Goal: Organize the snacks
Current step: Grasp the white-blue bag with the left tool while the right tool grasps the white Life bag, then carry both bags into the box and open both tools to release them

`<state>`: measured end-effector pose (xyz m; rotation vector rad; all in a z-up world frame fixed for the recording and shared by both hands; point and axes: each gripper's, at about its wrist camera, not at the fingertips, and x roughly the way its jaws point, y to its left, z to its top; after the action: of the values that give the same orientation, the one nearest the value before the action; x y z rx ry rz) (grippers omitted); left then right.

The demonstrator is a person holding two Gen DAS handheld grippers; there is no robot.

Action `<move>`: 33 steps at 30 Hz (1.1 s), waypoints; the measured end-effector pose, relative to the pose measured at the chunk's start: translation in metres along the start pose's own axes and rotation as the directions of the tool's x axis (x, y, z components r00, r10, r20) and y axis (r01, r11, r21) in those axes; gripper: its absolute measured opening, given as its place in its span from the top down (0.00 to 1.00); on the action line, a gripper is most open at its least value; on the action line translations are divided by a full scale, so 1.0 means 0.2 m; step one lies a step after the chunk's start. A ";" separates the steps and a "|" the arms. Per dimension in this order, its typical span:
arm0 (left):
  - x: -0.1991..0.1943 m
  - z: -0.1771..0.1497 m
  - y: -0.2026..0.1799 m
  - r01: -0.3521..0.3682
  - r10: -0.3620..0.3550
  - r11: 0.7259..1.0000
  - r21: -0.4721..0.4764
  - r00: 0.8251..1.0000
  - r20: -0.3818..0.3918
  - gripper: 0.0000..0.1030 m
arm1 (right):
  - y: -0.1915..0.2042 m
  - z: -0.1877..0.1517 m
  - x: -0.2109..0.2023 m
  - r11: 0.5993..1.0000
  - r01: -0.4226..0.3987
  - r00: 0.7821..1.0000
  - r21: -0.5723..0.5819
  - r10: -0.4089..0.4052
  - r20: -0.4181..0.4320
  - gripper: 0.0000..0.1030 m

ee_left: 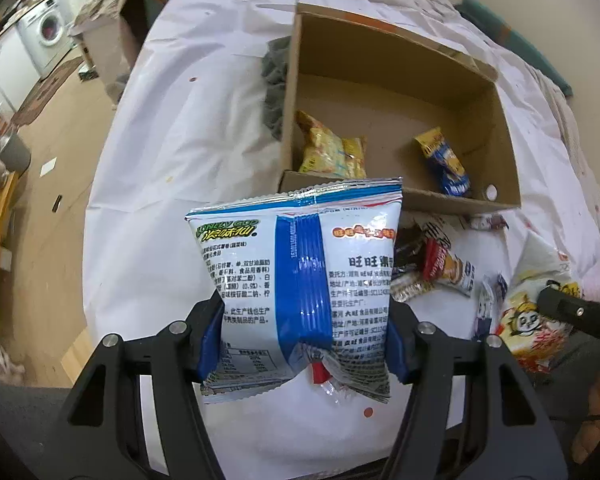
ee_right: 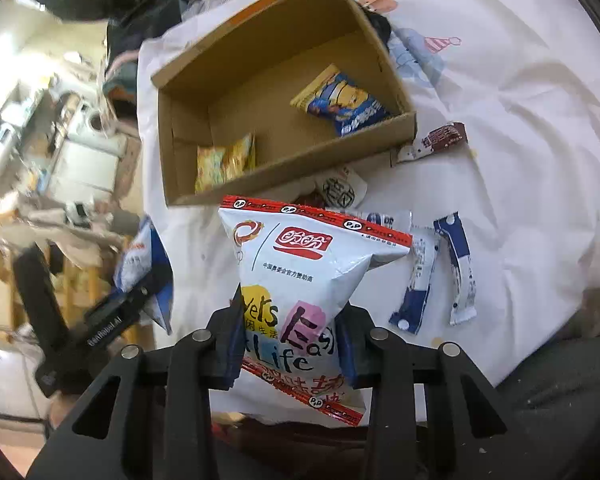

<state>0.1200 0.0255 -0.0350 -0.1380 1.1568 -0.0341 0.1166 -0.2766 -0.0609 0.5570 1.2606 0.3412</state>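
Note:
My left gripper (ee_left: 305,338) is shut on a blue and white snack bag (ee_left: 296,280), held above the white cloth in front of the open cardboard box (ee_left: 496,136). My right gripper (ee_right: 290,340) is shut on a white and red chip bag (ee_right: 300,284), also held in front of the box (ee_right: 288,152). The box holds a yellow packet (ee_left: 332,152) at its left and a blue and yellow packet (ee_left: 444,162) at its right. In the right wrist view the left gripper with its bag (ee_right: 142,268) shows at the left.
Loose snacks lie on the white cloth (ee_left: 172,152) in front of the box: a red and white packet (ee_left: 448,264), blue and white sachets (ee_right: 456,268), a brown wrapper (ee_right: 440,140). A grey rag (ee_left: 274,88) lies left of the box. The floor drops off to the left.

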 end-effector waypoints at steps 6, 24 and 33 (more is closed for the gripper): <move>-0.04 0.05 0.04 -0.014 0.016 0.999 -0.045 0.999 0.047 0.41 | 0.00 0.11 -0.08 1.000 -0.027 0.998 0.002 0.027 0.056 0.62; 0.11 0.55 -0.29 -0.019 0.004 0.996 0.089 0.986 0.164 0.41 | 0.09 0.58 0.04 0.988 -0.086 0.971 -0.130 0.112 0.211 0.62; 0.34 0.54 -0.30 0.032 -0.044 0.995 0.094 0.989 0.138 0.41 | 0.03 0.59 0.22 0.992 -0.016 0.984 -0.128 0.038 0.172 0.62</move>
<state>0.2487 -0.0311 -0.0457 -0.0801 1.0103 -0.1092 0.2418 -0.2724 -0.0701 0.4857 1.0555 0.3840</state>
